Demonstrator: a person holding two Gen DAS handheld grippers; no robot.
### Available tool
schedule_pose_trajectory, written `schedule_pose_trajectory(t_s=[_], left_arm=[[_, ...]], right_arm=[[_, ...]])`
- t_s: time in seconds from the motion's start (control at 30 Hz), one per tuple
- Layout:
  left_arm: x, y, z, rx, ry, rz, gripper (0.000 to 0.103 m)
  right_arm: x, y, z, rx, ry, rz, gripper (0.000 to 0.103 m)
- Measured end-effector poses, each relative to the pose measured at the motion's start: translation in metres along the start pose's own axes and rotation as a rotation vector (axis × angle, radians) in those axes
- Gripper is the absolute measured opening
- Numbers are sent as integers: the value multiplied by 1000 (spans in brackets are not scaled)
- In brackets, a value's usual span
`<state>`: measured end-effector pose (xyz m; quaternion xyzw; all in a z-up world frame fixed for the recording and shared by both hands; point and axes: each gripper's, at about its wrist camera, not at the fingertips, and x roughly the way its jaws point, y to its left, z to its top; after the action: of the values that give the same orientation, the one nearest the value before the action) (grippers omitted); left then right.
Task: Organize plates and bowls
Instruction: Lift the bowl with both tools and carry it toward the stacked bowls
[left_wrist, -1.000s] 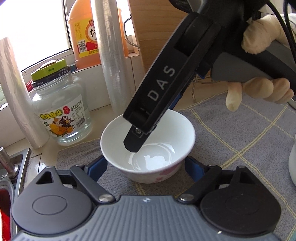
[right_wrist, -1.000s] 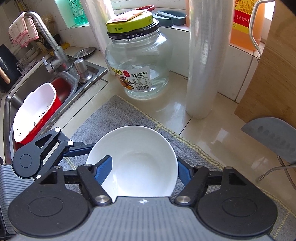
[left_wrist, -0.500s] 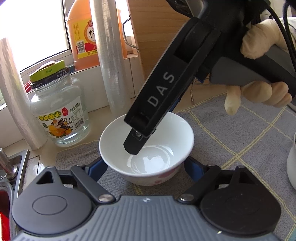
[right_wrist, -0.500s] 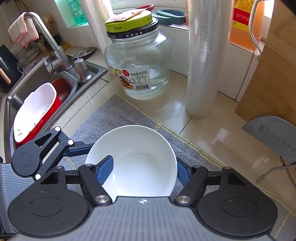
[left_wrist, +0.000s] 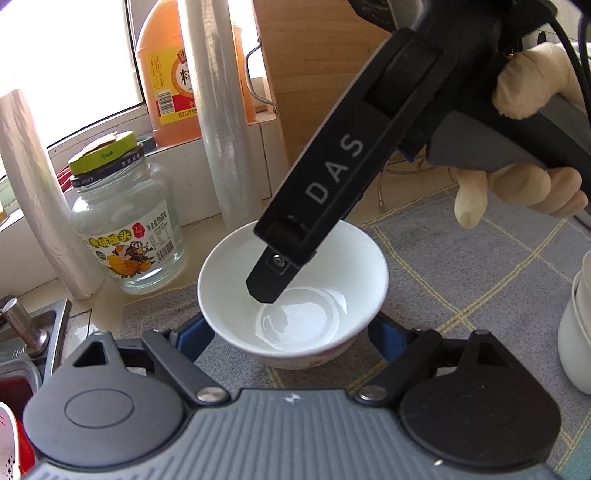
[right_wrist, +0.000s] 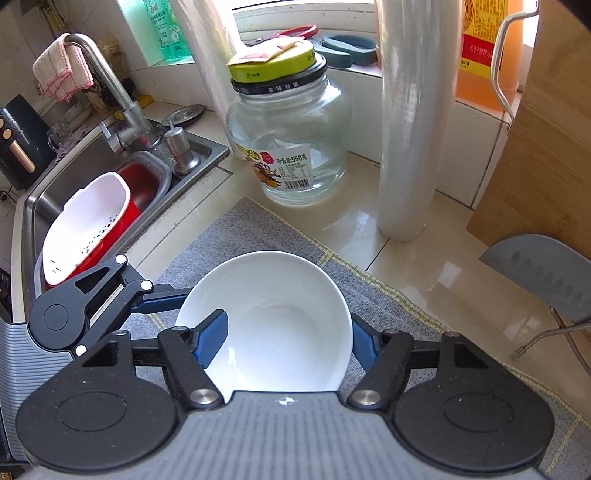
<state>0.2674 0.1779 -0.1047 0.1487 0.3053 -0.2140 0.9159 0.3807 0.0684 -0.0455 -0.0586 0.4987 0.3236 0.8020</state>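
A white bowl (left_wrist: 295, 291) stands upright on a grey checked mat (left_wrist: 461, 266) on the surface, near the front edge of the mat and just in front of a glass jar (left_wrist: 125, 229) with a green lid.

Right tool (right_wrist: 288, 339): its jaws have just been closing and are now narrow. One blue finger (right_wrist: 210, 339) lies inside the bowl against the wall; the other sits outside the opposite wall, so the rim section is clamped between the two pads. The tool angles steeply down into the bowl, held by a gloved hand (left_wrist: 524, 147).

Left tool (left_wrist: 291, 336): its jaws have narrowed slightly, and its two blue fingers (left_wrist: 192, 334) stand either side of the bowl's base. Whether the pads press on the bowl cannot be told; the bowl body hides the contact points.

Behind the bowl stand a roll of cling film (right_wrist: 413, 122), an orange bottle (left_wrist: 173, 74) and a wooden board (right_wrist: 546, 155). A sink (right_wrist: 48, 199) lies to the far left, with a white strainer (right_wrist: 85, 225) in it. Stacked white dishes (left_wrist: 578, 325) sit at the right edge of the mat.
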Motion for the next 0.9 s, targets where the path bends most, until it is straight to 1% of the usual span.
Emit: schedule_pose_trajectory(t_s=[0.4, 0.9], left_arm=[[-37, -18, 7, 0, -4, -12, 89], [-79, -54, 15, 4, -30, -55, 89]], right_arm=[[-39, 24, -16, -50, -38, -2, 75], [-88, 35, -58, -80, -64, -22, 75]])
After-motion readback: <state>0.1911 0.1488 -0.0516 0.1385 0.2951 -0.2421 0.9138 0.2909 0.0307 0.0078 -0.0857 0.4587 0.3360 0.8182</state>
